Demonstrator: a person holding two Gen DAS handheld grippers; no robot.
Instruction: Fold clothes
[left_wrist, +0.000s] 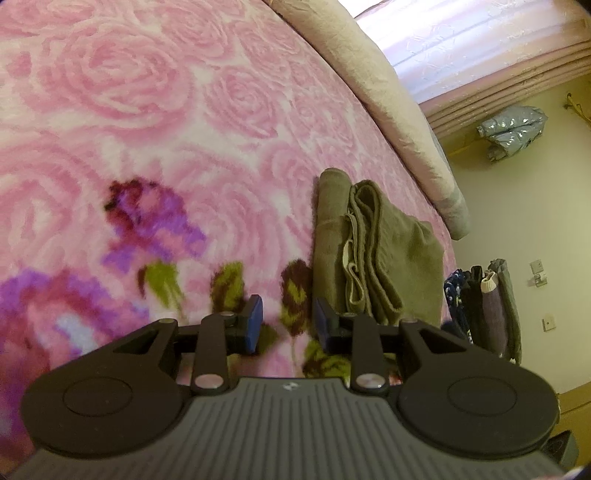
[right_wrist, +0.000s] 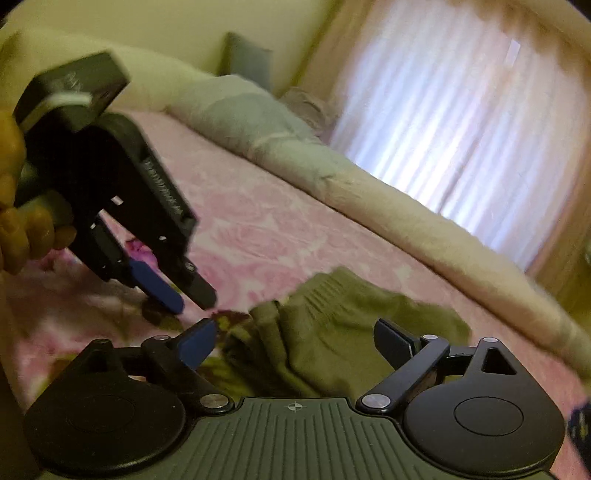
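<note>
Olive garment, folded, lying near the bed's edge on the pink rose blanket.

Right gripper is hovering directly over the garment, jaws spread wide and pinching nothing, the cloth lying between and just ahead of them; left gripper is sitting just beside the garment's near end, jaws part-open and empty, the bundle lying ahead and toward its right jaw; the garment's long axis is running away from both grippers, roughly along the bed's edge; the right hand is judged the nearer; no brand, label or legible writing is showing anywhere.
</note>
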